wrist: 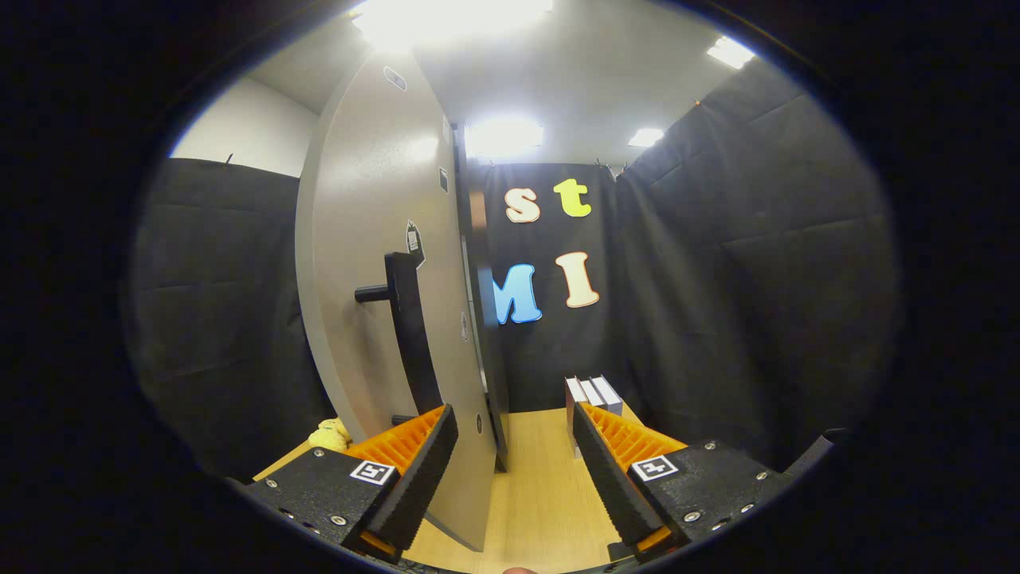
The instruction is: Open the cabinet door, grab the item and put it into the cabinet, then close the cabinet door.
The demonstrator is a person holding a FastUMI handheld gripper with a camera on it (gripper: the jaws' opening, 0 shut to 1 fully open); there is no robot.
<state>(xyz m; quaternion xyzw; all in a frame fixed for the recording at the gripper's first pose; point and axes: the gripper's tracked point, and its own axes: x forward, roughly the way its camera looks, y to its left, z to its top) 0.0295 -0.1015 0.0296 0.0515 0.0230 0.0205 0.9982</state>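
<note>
Gripper view. The gripper (514, 446) stands open, its fingers spread with nothing between them but the edge of the grey cabinet door (374, 263), which is swung open; the left finger lies against the door's face, below its black handle (410, 335). A light wooden table (542, 494) runs ahead. A yellow item (329, 434) lies beyond the door, left. Small white boxes (591, 392) stand beyond the right finger. Black cloth walls enclose the booth; ceiling lights (504, 137) glare above.

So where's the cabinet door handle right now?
In the gripper view, the black handle stands upright on the grey cabinet door, just above and beyond the left finger of the open tongs.
</note>
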